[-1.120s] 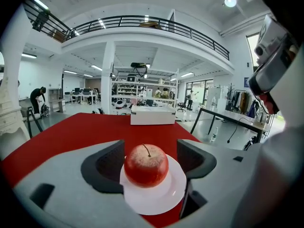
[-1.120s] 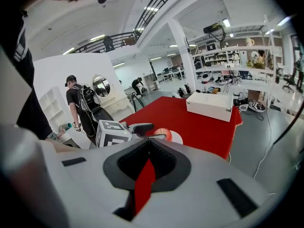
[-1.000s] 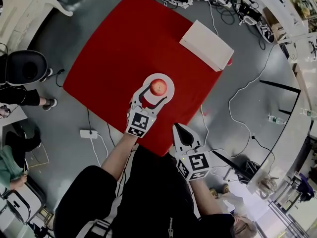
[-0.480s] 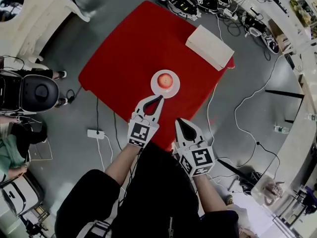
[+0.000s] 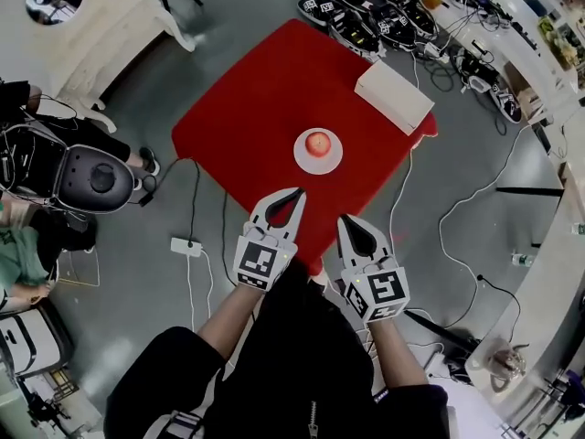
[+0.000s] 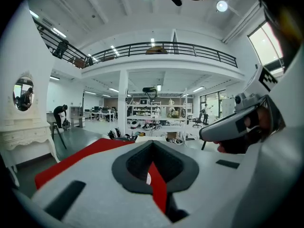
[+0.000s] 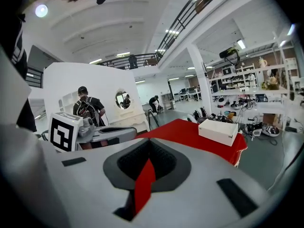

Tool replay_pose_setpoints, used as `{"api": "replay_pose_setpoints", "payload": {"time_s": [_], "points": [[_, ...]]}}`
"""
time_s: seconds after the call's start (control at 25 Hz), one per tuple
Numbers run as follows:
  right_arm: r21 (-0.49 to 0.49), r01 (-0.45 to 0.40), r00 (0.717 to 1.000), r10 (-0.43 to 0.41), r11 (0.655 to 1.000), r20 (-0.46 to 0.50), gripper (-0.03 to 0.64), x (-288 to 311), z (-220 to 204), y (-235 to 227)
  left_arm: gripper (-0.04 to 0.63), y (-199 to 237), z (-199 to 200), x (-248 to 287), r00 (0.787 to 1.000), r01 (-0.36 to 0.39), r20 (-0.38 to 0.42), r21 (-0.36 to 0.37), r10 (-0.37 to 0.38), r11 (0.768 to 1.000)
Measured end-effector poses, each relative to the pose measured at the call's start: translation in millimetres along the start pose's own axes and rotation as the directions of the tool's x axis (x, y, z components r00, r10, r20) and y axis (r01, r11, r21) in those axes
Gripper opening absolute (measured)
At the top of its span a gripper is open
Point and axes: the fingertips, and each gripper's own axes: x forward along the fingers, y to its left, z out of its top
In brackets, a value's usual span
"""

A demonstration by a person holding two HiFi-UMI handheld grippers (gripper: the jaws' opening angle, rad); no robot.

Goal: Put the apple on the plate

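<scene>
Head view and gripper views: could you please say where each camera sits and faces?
Head view: head-mounted, steeply down on apple, plate; left gripper, right gripper, forearms show.
Left gripper view: on it, level toward balcony; own shut jaws.
Right gripper view: on it, toward white box; shut jaws.
All share red table.

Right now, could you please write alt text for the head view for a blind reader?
An apple sits on a white plate on a red table, a white box beyond it. Below, a person holds the left claw and right claw, both shut and empty, near the table's edge.
</scene>
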Motion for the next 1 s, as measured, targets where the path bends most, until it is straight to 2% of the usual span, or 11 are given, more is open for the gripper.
{"api": "replay_pose_setpoints", "payload": {"time_s": [0.32,0.64,1.0], "points": [[-0.055,-0.029,0.996,0.034,0.998,0.082,0.011,-40,7,26,0.006,-37,16,-63,1.0,-0.025,0.005,0.003,0.025,1.0],[-0.078,-0.059,0.997,0.063,0.995,0.054,0.011,-52,-6,52,0.006,-47,5,-99,0.999,-0.033,-0.032,-0.018,0.032,0.999],[-0.102,-0.089,0.994,0.095,0.991,0.056,0.011,-54,-4,64,0.006,-47,6,-108,0.998,-0.052,-0.032,-0.02,0.051,0.998]]}}
